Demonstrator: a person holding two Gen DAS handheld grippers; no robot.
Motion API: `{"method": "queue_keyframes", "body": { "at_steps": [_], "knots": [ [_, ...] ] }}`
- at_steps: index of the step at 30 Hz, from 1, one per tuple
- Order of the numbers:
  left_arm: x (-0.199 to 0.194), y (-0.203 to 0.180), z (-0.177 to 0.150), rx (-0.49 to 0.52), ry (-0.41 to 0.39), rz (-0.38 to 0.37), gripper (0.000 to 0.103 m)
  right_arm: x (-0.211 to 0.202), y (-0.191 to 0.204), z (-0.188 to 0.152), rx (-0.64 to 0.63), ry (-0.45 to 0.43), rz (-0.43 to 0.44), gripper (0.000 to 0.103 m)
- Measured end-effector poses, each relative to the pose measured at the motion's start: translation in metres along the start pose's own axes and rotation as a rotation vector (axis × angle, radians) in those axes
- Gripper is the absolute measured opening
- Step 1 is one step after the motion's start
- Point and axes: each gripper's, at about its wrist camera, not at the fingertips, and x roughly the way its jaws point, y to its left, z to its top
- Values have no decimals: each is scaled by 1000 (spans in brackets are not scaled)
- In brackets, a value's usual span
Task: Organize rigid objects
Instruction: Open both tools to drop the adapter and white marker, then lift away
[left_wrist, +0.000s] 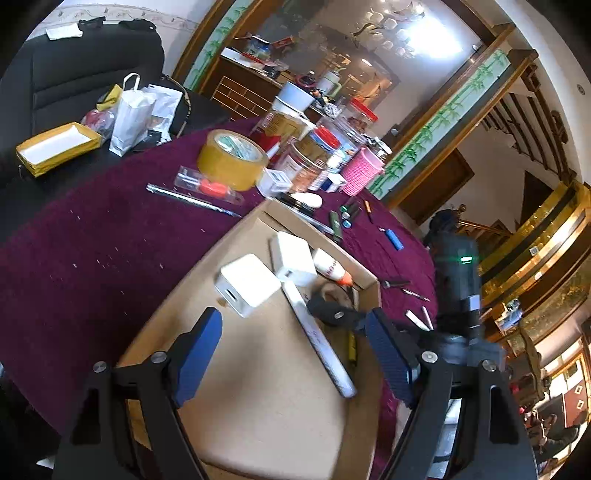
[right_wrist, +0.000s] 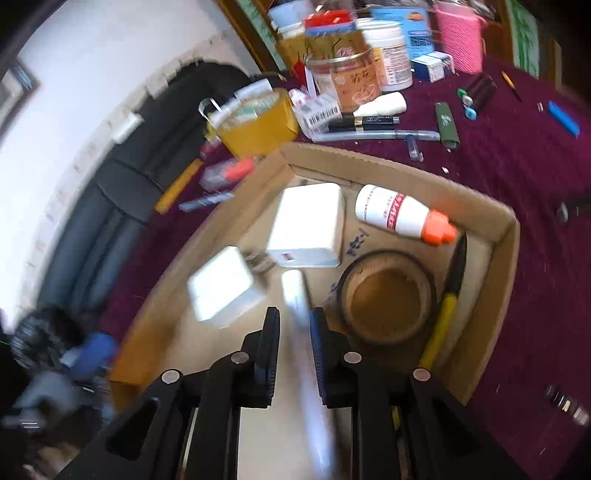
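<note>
Over the cardboard box (right_wrist: 506, 258), right tool (right_wrist: 294, 325) pinches a white tube (right_wrist: 295, 291); left tool (left_wrist: 295, 332) spread.

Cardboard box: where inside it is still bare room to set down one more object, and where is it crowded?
The near part of the cardboard box floor is bare, left of the white stick held by the right gripper, below the white charger. The far right corner is crowded: white adapter, glue bottle, tape roll and yellow-handled tool.
</note>
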Motion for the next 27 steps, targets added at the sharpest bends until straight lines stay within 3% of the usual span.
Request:
{"method": "queue_keyframes", "body": {
  "at_steps": [2,5,11,14,19,23,27],
  "knots": [
    [-2,-5,-7,-1,11,-13,79,-29,0,-11,18,-58,40,34],
    [-9,-16,-18,2,19,-46,79,-80,5,-31,-17,-165,-8,42],
    [-28,-58,-43,62,14,-153,79,-176,-1,-83,-53,-349,-154,44],
    [-41,-93,-53,118,22,-242,79,-225,-12,-102,-38,-418,-213,44],
    [-88,-157,-52,216,11,-413,79,-328,-12,-121,-15,-547,-194,44],
    [-157,-202,-25,301,-75,-492,79,-421,11,-128,-41,-660,-223,44],
    [-228,-243,7,440,-248,-414,86,-506,42,-123,-108,-730,-317,57]
  ]
}}
